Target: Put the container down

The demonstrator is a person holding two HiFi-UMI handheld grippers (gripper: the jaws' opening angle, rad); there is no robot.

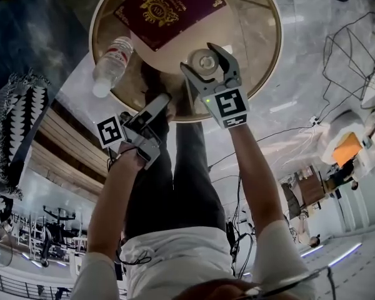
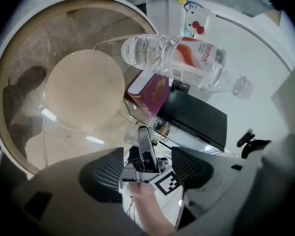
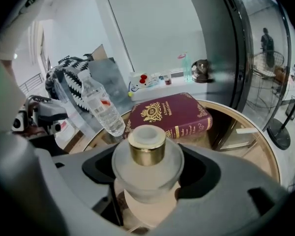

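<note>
Gripping the frosted gold-collared jar (image 3: pixel 146 161) between its jaws, the right claw (image 1: pixel 200 58) held it upright over the round glass worktop (image 1: pixel 257 19), near the maroon book (image 1: pixel 165 6). Whether the base touched the glass was unclear, so a straight, slow descent before release seemed wise. The left claw (image 1: pixel 159 103) was parted and held nothing.

Right arm (image 1: pixel 253 174) stretches forward, right gripper (image 1: pixel 203 58) clamped around the container (image 3: pixel 146 154). Left arm (image 1: pixel 112 195) sits lower, left gripper (image 1: pixel 157 107) angled toward its partner, jaws apart, holding nothing.
</note>
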